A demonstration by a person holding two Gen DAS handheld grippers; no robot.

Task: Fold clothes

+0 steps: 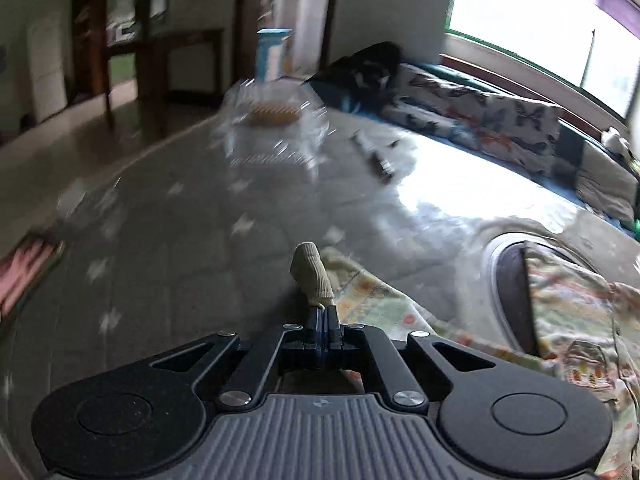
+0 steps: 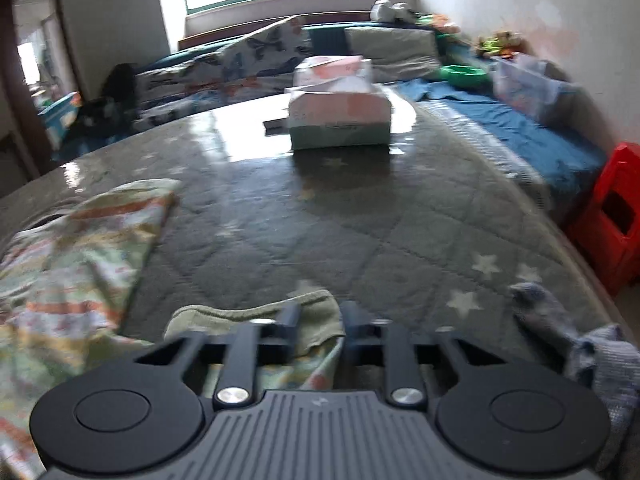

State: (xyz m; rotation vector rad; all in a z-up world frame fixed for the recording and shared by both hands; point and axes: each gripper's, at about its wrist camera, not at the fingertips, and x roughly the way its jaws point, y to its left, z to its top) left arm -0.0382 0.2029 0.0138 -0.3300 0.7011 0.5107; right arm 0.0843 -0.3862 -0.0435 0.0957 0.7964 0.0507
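A grey quilted table (image 2: pixel 360 220) with pale stars fills both views. On it lies a printed garment (image 2: pixel 72 264), spread to the left of the right gripper (image 2: pixel 320 320) and crumpled to the right of the left gripper (image 1: pixel 324 316). Tissue boxes (image 2: pixel 340 116) sit stacked at the far side, a blue-grey cloth (image 2: pixel 580 344) at the near right edge. The right gripper's fingers stand apart over the garment's green hem; the left's are pressed together (a knitted sleeve covers the tips), though whether they pinch fabric I cannot tell.
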